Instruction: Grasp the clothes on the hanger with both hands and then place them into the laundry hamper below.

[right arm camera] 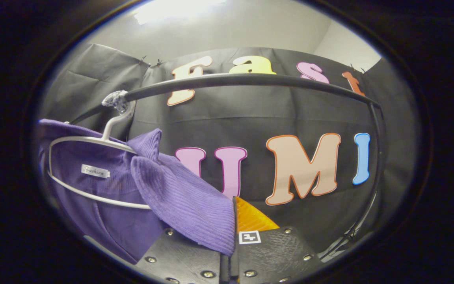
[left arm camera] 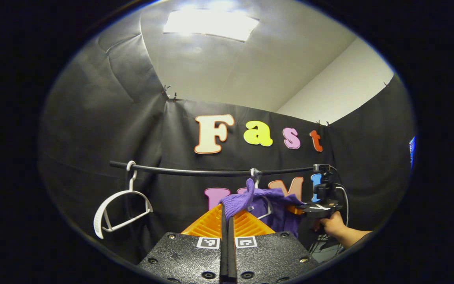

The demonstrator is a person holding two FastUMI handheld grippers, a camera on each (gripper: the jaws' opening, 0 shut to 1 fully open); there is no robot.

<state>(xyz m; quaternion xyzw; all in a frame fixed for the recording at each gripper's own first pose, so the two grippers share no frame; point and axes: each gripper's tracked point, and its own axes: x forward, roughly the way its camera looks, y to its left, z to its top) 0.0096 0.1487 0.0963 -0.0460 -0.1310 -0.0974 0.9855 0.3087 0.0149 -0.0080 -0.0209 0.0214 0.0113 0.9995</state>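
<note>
- Two tools grip one purple garment (left arm camera: 242,199) that hangs on a white hanger (right arm camera: 93,167) under the black rail (left arm camera: 211,172).
- Left tool (left arm camera: 227,215): fingers closed together, purple knit pinched at the tips.
- Right tool (right arm camera: 233,221): fingers closed on a purple fold draped over its left finger.
- An empty white hanger (left arm camera: 118,209) hangs up and left of the left tool.

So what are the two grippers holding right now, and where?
Both hold the purple garment: the left gripper pinches a knit edge, the right gripper another edge beside the hanger.

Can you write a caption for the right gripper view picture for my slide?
Right gripper fingers pinch a fold of the purple garment, which hangs on a white hanger from the black rail.
</note>
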